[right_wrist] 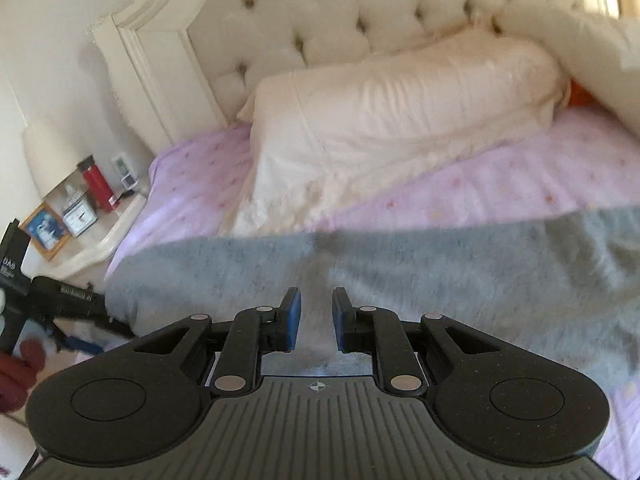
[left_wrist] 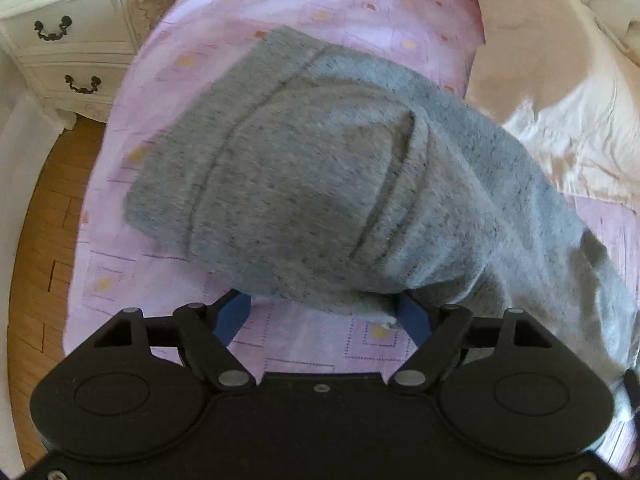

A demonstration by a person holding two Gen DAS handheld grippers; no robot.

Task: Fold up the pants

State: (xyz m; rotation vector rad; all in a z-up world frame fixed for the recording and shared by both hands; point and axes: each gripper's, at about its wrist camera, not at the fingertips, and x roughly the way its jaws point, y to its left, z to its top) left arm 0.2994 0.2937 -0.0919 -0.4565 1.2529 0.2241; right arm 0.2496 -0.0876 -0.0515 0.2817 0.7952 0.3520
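Grey sweatpants (left_wrist: 320,184) lie on the pink patterned bed sheet (left_wrist: 304,344). In the left wrist view the fabric drapes over my left gripper (left_wrist: 320,304); its blue fingers (left_wrist: 234,314) are spread wide, their tips hidden under the cloth. In the right wrist view the pants (right_wrist: 400,272) stretch across the bed. My right gripper (right_wrist: 316,314) hovers low over them, its blue pads (right_wrist: 292,316) apart with a narrow gap, grey fabric showing between them. The left gripper also shows at the left edge of the right wrist view (right_wrist: 76,312), at the pants' end.
A cream nightstand (left_wrist: 64,40) with dark handles stands left of the bed on a wooden floor (left_wrist: 44,248). A cream duvet (right_wrist: 392,120) and tufted headboard (right_wrist: 320,16) lie beyond the pants. The nightstand top (right_wrist: 96,240) holds a red bottle (right_wrist: 96,186), clock and picture frame.
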